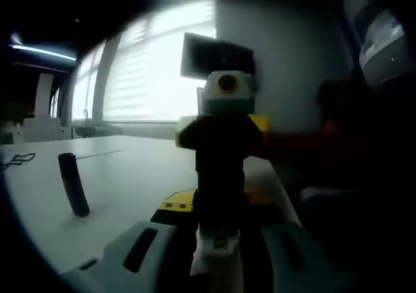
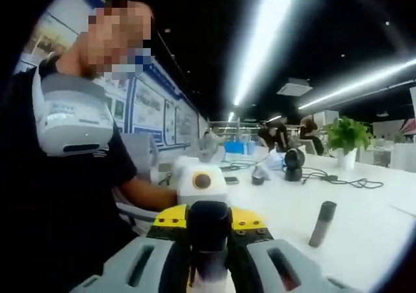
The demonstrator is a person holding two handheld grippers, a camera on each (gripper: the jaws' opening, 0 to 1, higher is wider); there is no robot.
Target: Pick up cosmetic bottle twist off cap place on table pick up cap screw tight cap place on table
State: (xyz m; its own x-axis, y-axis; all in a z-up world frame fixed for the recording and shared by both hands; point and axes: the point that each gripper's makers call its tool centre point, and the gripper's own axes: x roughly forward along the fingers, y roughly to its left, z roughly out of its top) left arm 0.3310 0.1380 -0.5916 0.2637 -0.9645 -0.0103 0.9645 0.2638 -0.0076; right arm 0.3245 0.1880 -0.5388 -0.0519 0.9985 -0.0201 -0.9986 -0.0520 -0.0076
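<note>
Cosmetic bottle [image 2: 209, 238] gripped between both tools [image 1: 218, 254] [image 2: 209, 267], dark cap [image 2: 322, 223] standing on table [image 2: 364, 221] nearby.

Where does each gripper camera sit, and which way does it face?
Left gripper view: on left gripper, facing right gripper head-on, windows behind; own jaws shut on cosmetic bottle.
Right gripper view: on right gripper, facing left gripper and the person's torso; own jaws also shut on it.
Shared: cosmetic bottle, white table, standing dark cylinder.
</note>
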